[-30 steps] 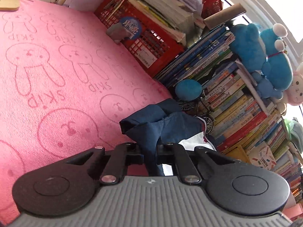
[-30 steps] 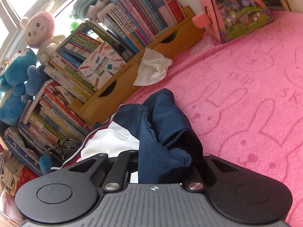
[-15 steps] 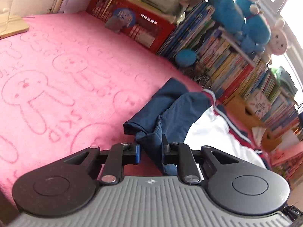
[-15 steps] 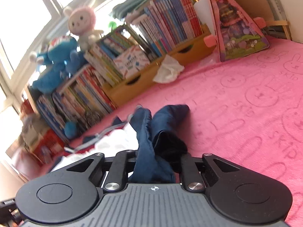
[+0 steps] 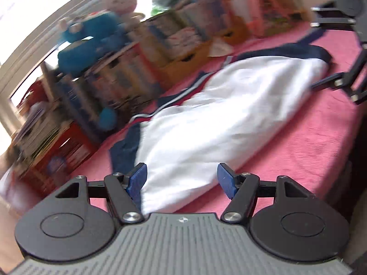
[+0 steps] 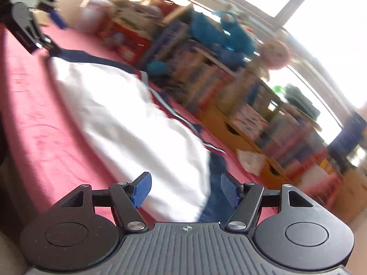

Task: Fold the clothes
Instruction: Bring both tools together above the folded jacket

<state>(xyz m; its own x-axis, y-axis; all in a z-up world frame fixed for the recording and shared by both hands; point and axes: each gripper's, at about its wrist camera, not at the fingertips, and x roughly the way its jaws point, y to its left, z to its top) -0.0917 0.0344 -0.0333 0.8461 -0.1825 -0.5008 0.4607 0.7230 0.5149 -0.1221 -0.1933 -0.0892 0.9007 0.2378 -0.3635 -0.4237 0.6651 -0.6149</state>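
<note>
Two sets of blue-padded fingers are spreading apart as we are working, and neither is gripping anything. Our left gripper (image 5: 182, 180) is opening its fingers (image 5: 137, 178) over one end of the garment (image 5: 218, 119), whose white cloth is lying loose between the pads without being pinched. Our right gripper (image 6: 184, 189) is doing likewise at the other end, its fingers (image 6: 142, 189) parting around the white and navy edge of the garment (image 6: 128, 123). We are seeing the garment stretched lengthwise between our two grippers on the pink bed cover (image 5: 309, 142), its white side up, with navy cloth and red-and-white striped trim along the far edge. Each gripper is showing in the other's view at the garment's far end. Beyond the bed, blurred bookshelves (image 6: 252, 105) are running along the window, with blue plush toys (image 5: 91, 43) sitting on top.
</note>
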